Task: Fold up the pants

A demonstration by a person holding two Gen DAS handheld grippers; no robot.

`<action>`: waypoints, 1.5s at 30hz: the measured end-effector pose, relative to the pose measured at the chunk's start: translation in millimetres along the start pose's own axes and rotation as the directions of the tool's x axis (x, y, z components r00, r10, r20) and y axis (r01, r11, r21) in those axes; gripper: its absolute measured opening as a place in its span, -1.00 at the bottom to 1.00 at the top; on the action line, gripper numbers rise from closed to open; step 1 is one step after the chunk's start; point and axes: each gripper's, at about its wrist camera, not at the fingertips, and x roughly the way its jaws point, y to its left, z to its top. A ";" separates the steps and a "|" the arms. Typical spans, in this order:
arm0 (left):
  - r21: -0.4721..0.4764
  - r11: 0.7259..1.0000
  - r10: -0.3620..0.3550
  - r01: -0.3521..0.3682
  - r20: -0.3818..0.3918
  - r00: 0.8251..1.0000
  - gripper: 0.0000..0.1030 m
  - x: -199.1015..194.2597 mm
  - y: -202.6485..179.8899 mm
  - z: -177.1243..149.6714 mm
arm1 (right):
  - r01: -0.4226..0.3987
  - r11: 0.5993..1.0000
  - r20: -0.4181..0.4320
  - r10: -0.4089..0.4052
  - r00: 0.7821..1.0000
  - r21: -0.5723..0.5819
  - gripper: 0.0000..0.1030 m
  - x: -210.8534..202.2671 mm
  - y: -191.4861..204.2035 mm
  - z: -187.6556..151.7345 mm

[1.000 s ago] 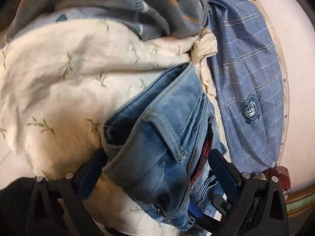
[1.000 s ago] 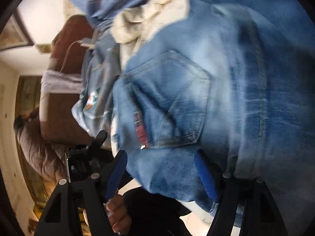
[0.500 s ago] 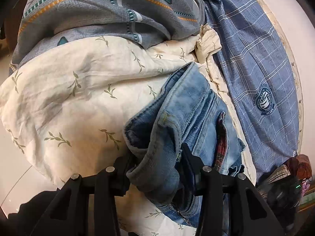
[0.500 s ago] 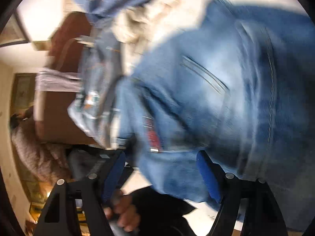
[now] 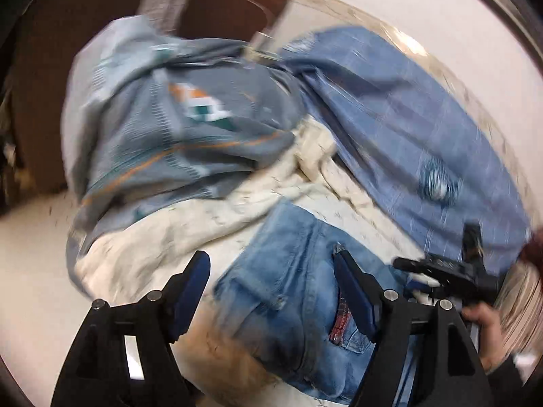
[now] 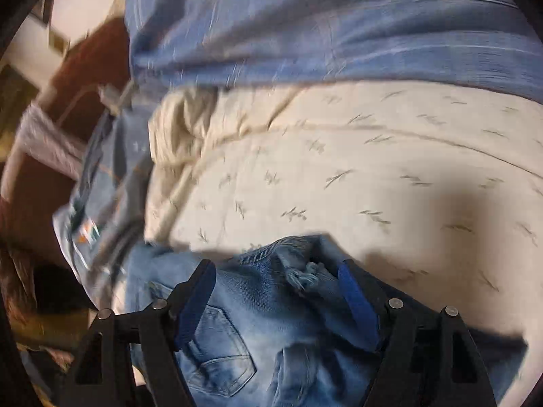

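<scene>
Folded light-blue jeans [image 5: 288,271] lie on a cream leaf-print sheet [image 5: 169,247]. My left gripper [image 5: 271,268] hovers over their waistband end. Its jaws are opening, the denim lies below the gap, and the left pad is clear of the cloth. In the right wrist view the jeans [image 6: 271,322] show a back pocket and a frayed hem. My right gripper [image 6: 276,276] stands open over that hem edge, pads not pinching it. The right tool's black frame [image 5: 451,271] and a hand [image 5: 482,318] show at the right of the left wrist view.
A blue checked cloth [image 5: 407,118] lies beyond the jeans, and a grey patterned garment [image 5: 186,129] is heaped at the far left. The cream sheet [image 6: 339,169] spreads wide ahead of the right gripper. Brown furniture [image 5: 220,3] stands behind the pile.
The left jaws pinched the jeans' waistband, then spread again as the gripper lifted and rolled. The right gripper swept across the jeans from the pocket area to the frayed hem.
</scene>
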 end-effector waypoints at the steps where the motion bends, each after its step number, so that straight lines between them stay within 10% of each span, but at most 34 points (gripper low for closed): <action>1: 0.029 0.999 0.014 -0.013 -0.037 0.999 0.48 11.6 -5.4 1.0 | 0.020 1.000 -0.021 -0.020 1.000 -0.016 0.49 11.1 5.0 -1.2; 5: 0.152 0.981 0.159 -0.120 -0.282 0.946 0.32 81.9 -7.5 -19.4 | 0.088 0.995 -0.075 -0.091 0.993 -0.041 -0.67 24.7 2.3 0.3; 7: 0.151 0.980 0.165 -0.129 -0.264 0.950 0.32 84.1 -3.4 -19.4 | 0.100 0.993 -0.034 -0.102 0.994 -0.056 -0.71 12.3 7.6 0.2; 11: 0.186 0.973 0.181 -0.135 -0.254 0.950 0.33 85.9 -3.9 -22.1 | 0.147 0.989 -0.030 -0.147 0.989 -0.007 -0.72 28.6 -0.1 -2.2; 17: 0.257 0.953 0.223 -0.161 -0.234 0.946 0.33 85.0 -12.0 -28.7 | -0.151 0.898 0.029 0.153 0.988 0.413 -0.73 17.4 -71.8 -9.9; 19: 0.272 0.947 0.234 -0.170 -0.222 0.946 0.33 87.2 -17.7 -31.1 | -0.182 0.897 0.043 0.179 0.983 0.403 -0.59 11.0 -69.3 -9.8; 21: 0.272 0.941 0.264 -0.203 -0.209 0.942 0.54 89.9 -18.0 -31.1 | -0.199 0.903 0.038 0.200 0.979 0.382 0.16 -0.7 -60.0 -8.6; 23: 0.226 0.953 0.253 -0.201 -0.235 0.938 0.64 92.0 -10.1 -28.6 | -0.148 0.920 0.116 0.113 0.987 0.363 0.38 -33.3 -48.0 -10.9; 25: 0.178 0.966 0.229 -0.186 -0.264 0.937 0.67 93.0 -2.4 -26.3 | -0.108 0.952 0.186 0.056 0.981 0.286 0.39 -60.7 -30.7 -13.2; 30: 0.121 0.979 0.189 -0.162 -0.267 0.945 0.69 89.3 4.3 -28.6 | -0.275 0.949 0.104 0.261 0.960 0.155 0.39 -53.2 12.2 -35.0; 33: 0.123 0.981 0.181 -0.152 -0.268 0.946 0.69 84.9 6.8 -30.4 | -0.102 0.973 0.021 0.100 0.995 0.206 0.23 -1.2 -11.6 -37.1; 37: 0.123 0.982 0.174 -0.145 -0.268 0.948 0.72 81.6 10.5 -31.4 | -0.321 0.884 0.102 0.304 0.947 0.339 0.18 -19.6 -29.6 -33.3; 40: 0.108 0.982 0.177 -0.154 -0.266 0.948 0.72 79.0 11.3 -31.8 | -0.320 0.902 0.165 0.282 0.945 0.290 0.29 -37.9 -26.9 -26.7; 42: 0.096 0.984 0.170 -0.150 -0.268 0.948 0.73 80.0 11.7 -31.2 | -0.149 0.934 0.055 0.139 0.989 0.325 0.34 -6.9 -46.0 -23.6; 45: 0.090 0.987 0.153 -0.134 -0.260 0.953 0.73 76.5 14.5 -30.7 | -0.181 0.901 0.109 0.150 0.983 0.394 0.23 -15.8 -63.5 -25.1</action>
